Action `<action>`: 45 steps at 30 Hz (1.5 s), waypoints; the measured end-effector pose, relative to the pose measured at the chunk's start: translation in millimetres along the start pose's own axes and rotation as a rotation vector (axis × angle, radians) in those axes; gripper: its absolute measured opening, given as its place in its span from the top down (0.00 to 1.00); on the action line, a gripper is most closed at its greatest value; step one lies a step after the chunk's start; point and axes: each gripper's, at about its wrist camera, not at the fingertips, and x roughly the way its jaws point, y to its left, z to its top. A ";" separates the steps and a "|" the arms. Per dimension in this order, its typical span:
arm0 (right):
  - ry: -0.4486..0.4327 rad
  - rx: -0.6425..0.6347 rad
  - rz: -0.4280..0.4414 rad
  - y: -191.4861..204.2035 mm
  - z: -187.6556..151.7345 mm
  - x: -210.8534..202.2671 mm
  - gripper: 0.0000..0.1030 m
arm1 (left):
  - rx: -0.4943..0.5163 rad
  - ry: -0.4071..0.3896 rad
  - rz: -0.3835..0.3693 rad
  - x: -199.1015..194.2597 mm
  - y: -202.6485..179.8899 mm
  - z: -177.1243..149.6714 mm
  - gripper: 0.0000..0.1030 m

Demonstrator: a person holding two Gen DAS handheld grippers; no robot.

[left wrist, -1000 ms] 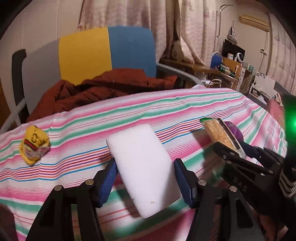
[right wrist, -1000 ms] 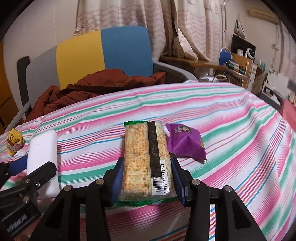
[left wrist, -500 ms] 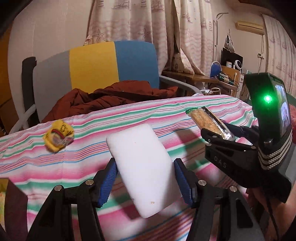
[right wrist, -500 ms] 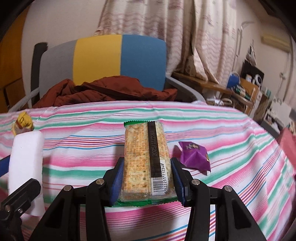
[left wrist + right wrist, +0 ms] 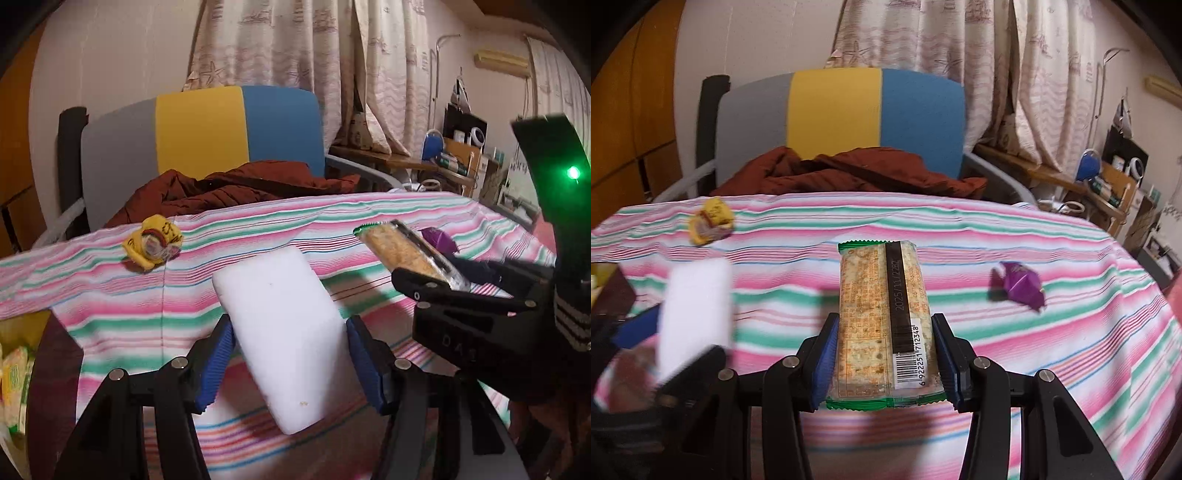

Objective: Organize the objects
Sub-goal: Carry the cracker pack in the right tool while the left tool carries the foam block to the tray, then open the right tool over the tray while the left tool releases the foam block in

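Note:
My left gripper (image 5: 288, 363) is shut on a white foam block (image 5: 280, 325), held tilted above the striped tablecloth (image 5: 258, 229). My right gripper (image 5: 884, 363) is shut on a cracker packet (image 5: 882, 314) with green ends and a barcode; in the left wrist view that packet (image 5: 402, 254) and the right gripper (image 5: 476, 291) show at the right. A yellow snack wrapper (image 5: 153, 243) lies on the cloth toward the far left, and it appears as the yellow wrapper (image 5: 711, 219) in the right wrist view. A purple wrapper (image 5: 1021, 284) lies on the cloth to the right.
A chair (image 5: 834, 110) with grey, yellow and blue panels stands behind the table, a rust-red jacket (image 5: 849, 173) heaped on it. A dark bin with yellow-green packets (image 5: 14, 373) sits at the table's left edge. Shelves with clutter (image 5: 458, 162) stand at the far right.
Both grippers have moved left across the table with their loads. The yellow wrapper and the bin at the left have come further into view; the purple wrapper has slid right.

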 end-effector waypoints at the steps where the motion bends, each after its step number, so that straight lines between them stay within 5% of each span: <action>1: 0.005 0.030 0.031 0.0 -2.2 -4.3 0.53 | -0.017 0.001 -0.006 -4.6 3.8 -1.3 0.40; 20: -0.002 0.037 0.263 92.0 -14.7 -67.9 0.53 | -0.175 -0.064 -0.055 -138.1 77.9 -42.2 0.40; 31: 0.005 -0.060 0.451 182.6 -3.1 -86.8 0.53 | -0.290 -0.127 0.087 -197.2 157.1 -63.6 0.39; 41: 0.075 -0.075 0.586 255.3 9.8 -73.6 0.52 | -0.392 -0.073 0.205 -200.9 223.0 -80.0 0.39; 45: 0.103 -0.039 0.608 275.8 14.5 -59.4 0.38 | -0.429 -0.055 0.226 -202.2 238.5 -87.8 0.39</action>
